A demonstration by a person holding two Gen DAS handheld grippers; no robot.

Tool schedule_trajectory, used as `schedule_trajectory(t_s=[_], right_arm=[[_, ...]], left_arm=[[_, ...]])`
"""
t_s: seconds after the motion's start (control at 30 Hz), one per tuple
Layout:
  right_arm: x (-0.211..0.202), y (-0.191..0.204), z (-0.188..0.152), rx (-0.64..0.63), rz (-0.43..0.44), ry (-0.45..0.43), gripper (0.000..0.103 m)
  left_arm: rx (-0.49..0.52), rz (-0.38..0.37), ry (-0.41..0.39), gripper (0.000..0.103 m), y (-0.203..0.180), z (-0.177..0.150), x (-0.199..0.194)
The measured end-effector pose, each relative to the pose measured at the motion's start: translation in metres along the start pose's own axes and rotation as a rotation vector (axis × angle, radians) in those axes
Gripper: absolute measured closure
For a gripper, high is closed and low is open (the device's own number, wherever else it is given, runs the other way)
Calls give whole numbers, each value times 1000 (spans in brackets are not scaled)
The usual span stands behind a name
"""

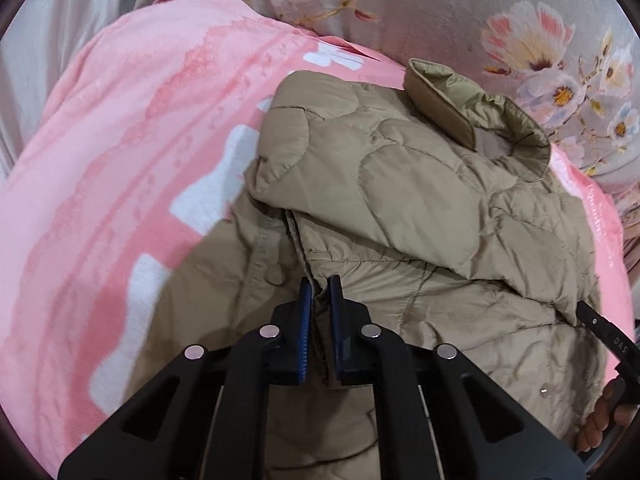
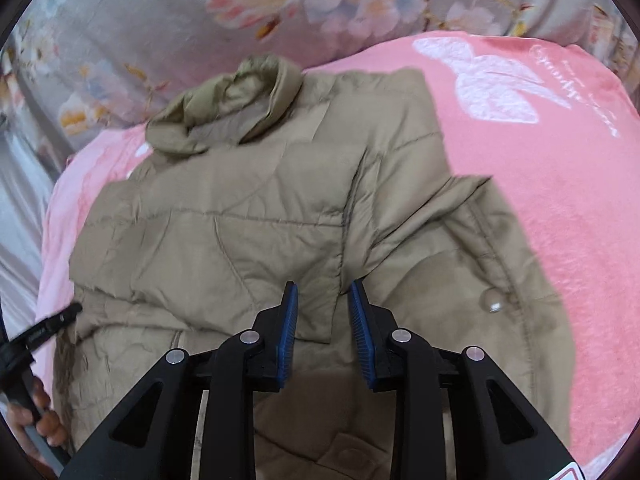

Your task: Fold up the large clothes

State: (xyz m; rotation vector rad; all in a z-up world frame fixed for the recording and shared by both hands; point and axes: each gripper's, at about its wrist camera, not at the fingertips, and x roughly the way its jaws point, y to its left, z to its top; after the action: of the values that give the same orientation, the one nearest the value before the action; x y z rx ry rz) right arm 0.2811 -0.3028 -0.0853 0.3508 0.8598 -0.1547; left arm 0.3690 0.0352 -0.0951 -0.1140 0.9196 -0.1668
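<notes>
**Left pinches the jacket edge, right lets go**

Left hand-held gripper [image 1: 320,300] sits nearest in its own view, clenched on a fold of the tan quilted jacket [image 1: 400,208] below the collar [image 1: 472,116] — likely to carry that edge over. Pink blanket [image 1: 120,200] lies beneath, on a bed.

Right view: right hand-held gripper [image 2: 323,308] hangs released — nothing pinched — over the jacket's folded sleeve [image 2: 400,208], right of the collar.

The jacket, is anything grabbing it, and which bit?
Yes. The left gripper pinches the tan quilted jacket at a seam edge near a snap. The right gripper is open above it, holding nothing.
</notes>
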Motion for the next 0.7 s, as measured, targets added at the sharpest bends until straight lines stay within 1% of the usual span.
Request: schedule_trajectory(t_s=[0.07, 0.1, 0.13, 0.17, 0.2, 0.27, 0.3, 0.33, 0.4, 0.43, 0.47, 0.5, 0.57, 0.6, 0.63, 0.7], right_arm=[[3, 4, -1, -28, 5, 9, 87], [3, 6, 1, -34, 4, 13, 97], [2, 8, 3, -34, 11, 8, 99], [-3, 10, 6, -39, 17, -4, 100], [-14, 13, 11, -51, 11, -38, 100], [-43, 20, 24, -84, -10, -130, 100], [-64, 23, 33, -100, -3, -182, 100], [-75, 23, 39, -106, 2, -204, 100], [-85, 18, 48, -113, -32, -235, 100], [-83, 15, 50, -120, -87, -244, 100], [-74, 7, 51, -125, -159, -235, 100], [-64, 0, 50, -119, -179, -210, 100], [-29, -22, 39, -74, -159, -97, 100], [-17, -26, 32, -63, -150, -60, 100], [-7, -29, 24, -64, -143, -37, 100], [-1, -27, 11, -89, -154, -39, 100]], left_arm=[[8, 31, -10, 95, 5, -3, -1], [8, 42, -12, 95, 6, -2, 1], [3, 45, -10, 95, 8, -2, 4], [-2, 45, -8, 95, 9, -2, 6], [-1, 48, -5, 95, 10, -2, 8], [10, 57, -11, 95, 8, -4, 10], [17, 63, -14, 95, 7, -4, 11], [19, 66, -16, 95, 7, -5, 12], [22, 70, -19, 95, 6, -7, 13], [24, 74, -21, 95, 6, -7, 14], [25, 78, -24, 95, 6, -8, 15], [27, 79, -27, 95, 5, -9, 15], [33, 85, -32, 95, 4, -10, 16], [38, 89, -35, 95, 3, -10, 16], [40, 91, -35, 95, 3, -10, 16], [36, 86, -36, 95, 4, -8, 14]])
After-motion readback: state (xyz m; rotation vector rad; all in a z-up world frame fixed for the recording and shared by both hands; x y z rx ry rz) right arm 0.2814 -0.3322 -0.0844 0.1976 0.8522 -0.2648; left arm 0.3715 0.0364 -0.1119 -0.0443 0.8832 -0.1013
